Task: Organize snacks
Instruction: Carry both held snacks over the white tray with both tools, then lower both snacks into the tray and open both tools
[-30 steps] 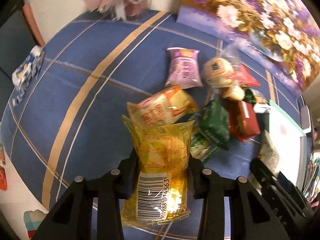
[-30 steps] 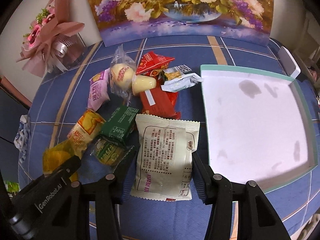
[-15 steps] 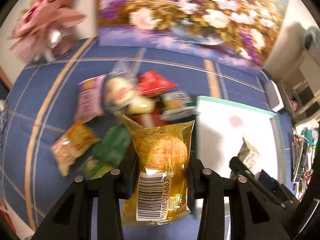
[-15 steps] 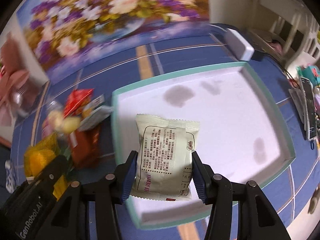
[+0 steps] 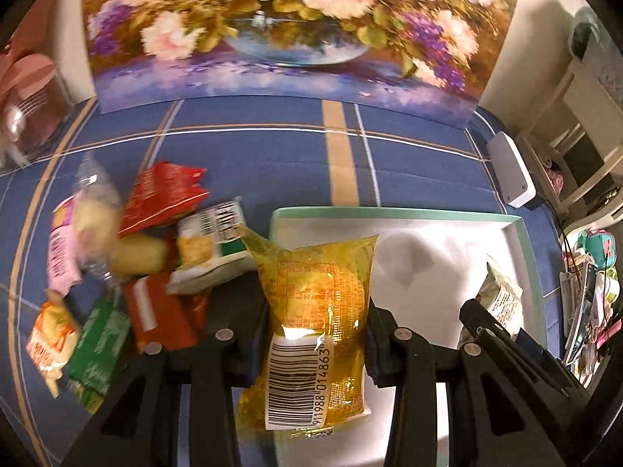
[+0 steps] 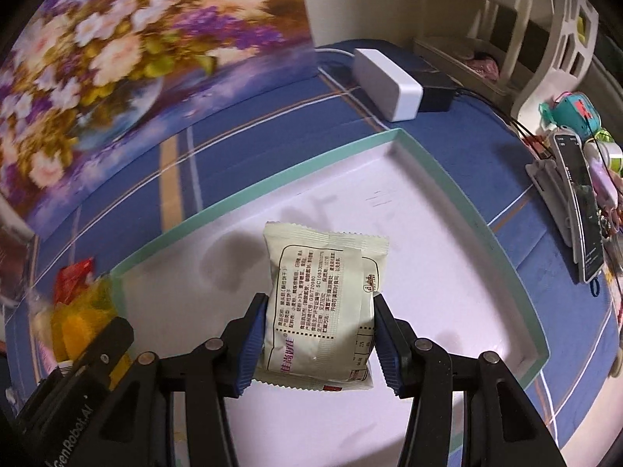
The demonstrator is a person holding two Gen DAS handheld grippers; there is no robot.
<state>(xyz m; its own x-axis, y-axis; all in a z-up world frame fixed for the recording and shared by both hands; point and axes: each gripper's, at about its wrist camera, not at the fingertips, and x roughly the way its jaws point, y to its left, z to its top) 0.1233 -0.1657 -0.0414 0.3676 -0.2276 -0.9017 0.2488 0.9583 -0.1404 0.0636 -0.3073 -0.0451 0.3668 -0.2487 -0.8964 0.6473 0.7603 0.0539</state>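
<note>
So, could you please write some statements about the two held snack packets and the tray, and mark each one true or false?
1. The left hand-held gripper is shut on a yellow packet with a barcode. True.
2. The right hand-held gripper is open and holds nothing. False: it is shut on a pale cream packet with printed text.
3. The white tray has a teal rim. True.
4. The cream packet is above the tray's white floor. True.
5. All snacks are already in the tray. False: a pile of snacks, including a red packet, lies on the blue cloth beside the tray.
6. The cloth is plain green. False: it is blue with tan and white stripes.
</note>
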